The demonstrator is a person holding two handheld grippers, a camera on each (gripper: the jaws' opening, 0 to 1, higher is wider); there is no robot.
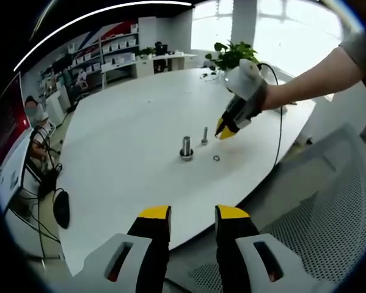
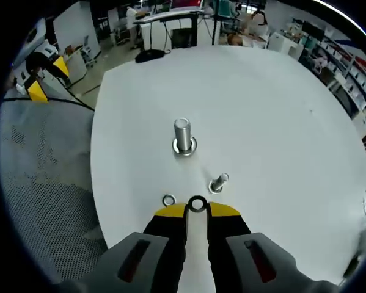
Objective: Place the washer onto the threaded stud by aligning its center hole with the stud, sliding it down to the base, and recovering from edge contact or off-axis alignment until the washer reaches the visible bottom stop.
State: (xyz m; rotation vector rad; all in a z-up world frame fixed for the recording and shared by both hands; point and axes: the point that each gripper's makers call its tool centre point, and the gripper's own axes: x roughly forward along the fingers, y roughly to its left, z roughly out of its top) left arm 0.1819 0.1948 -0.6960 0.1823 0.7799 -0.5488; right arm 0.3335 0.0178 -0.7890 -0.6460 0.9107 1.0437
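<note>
A thick metal stud (image 2: pixel 182 135) stands upright on the white table (image 2: pixel 280 110), with a wider ring at its base. A thinner bolt (image 2: pixel 219 182) stands nearer to my right gripper (image 2: pixel 197 210), which is shut on a small washer (image 2: pixel 197 204) at its yellow tips, just short of the bolt. A second washer (image 2: pixel 168 199) lies flat on the table beside the tips. In the left gripper view the stud (image 1: pixel 186 148), bolt (image 1: pixel 204 135) and loose washer (image 1: pixel 217 159) sit mid-table, with the right gripper (image 1: pixel 224 131) hovering right of the bolt. My left gripper (image 1: pixel 193 213) is open, off the table's near edge.
A white mesh chair (image 1: pixel 329 213) stands by the table's edge below the left gripper. A potted plant (image 1: pixel 230 56) stands at the far side of the table. A cable (image 1: pixel 279 122) trails from the right gripper across the table. Desks, shelves and people fill the room behind.
</note>
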